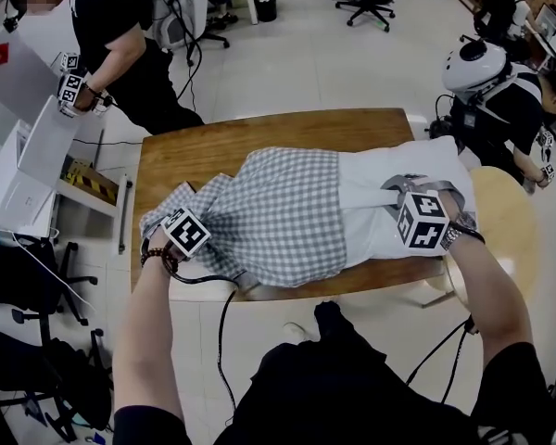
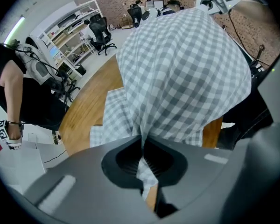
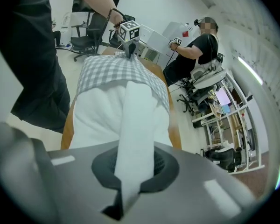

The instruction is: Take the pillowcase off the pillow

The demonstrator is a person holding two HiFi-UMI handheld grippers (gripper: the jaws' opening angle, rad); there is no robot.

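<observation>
**Both ends pinched, case partway off**

My left gripper (image 2: pixel 142 160) is clamped tight on a fold of the checked pillowcase (image 1: pixel 278 213). The cloth runs straight up between the ribbed pads and drapes away from them like a tent. I hold it at the far left end, which I judge to be the closed end of the case. A pull from there should drag the whole sleeve along rather than bunch it.

My right gripper (image 3: pixel 130 171) is closed just as tightly on a raised ridge of the white pillow (image 1: pixel 389 170). That pinch is at the pillow's bare right end. It is there as an anchor, so the pillow stays put while the case leaves in the other direction.

The pillow lies lengthwise, left to right, on the wooden table (image 1: pixel 259 133). The case covers its left and middle parts, and the open hem sits across the pillow left of my right gripper. Right of that hem the pillow is uncovered.

I'd call the job roughly a third done. What is left asks for the two hands to draw apart along the pillow's length. Both grips are thin pinches of fabric, so either could slip if the case drags on the stuffing.
</observation>
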